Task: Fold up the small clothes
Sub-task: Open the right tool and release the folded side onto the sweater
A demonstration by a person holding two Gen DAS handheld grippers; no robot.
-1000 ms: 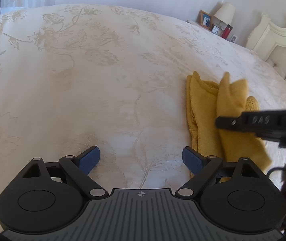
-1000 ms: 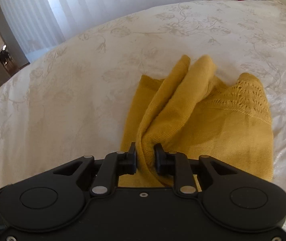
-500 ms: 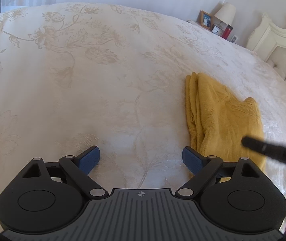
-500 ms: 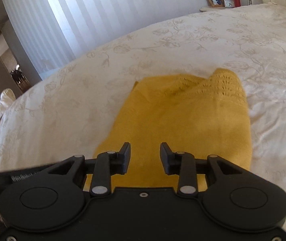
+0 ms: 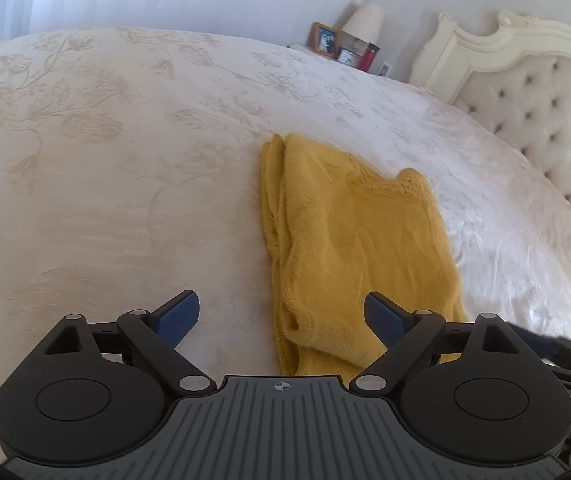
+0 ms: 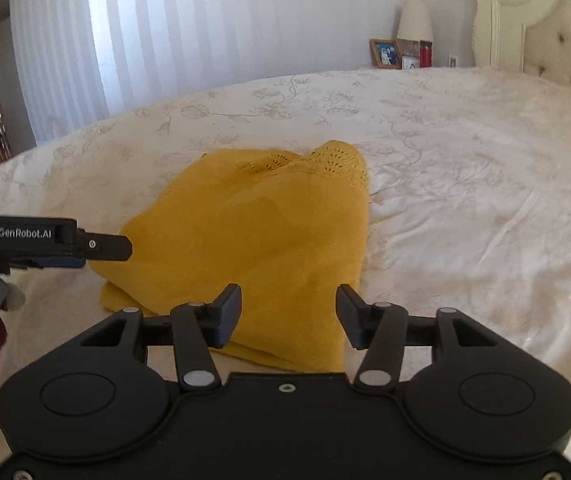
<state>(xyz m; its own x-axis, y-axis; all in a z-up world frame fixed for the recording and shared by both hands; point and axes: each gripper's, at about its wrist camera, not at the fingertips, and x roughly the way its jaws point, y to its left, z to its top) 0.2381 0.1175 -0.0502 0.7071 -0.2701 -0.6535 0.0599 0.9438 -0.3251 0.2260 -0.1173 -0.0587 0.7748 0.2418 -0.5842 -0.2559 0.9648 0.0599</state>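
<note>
A mustard-yellow knitted garment lies folded flat on the cream floral bedspread. My left gripper stands open, its blue pads wide apart just above the garment's near end, not touching it. In the right wrist view the same garment spreads ahead. My right gripper hovers over its near edge with the jaws opening. The cloth lies under them and no pad presses on it. The left gripper reaches in from the left beside the garment's left edge.
A tufted cream headboard rises at the right. Behind the bed stand a lamp, a photo frame and a red cup. White curtains hang at the back. Bare bedspread lies left and right of the garment.
My right gripper let go of the raised fold, opened and drew back. The garment dropped flat. My left gripper swung right so the garment now lies in front of it.
</note>
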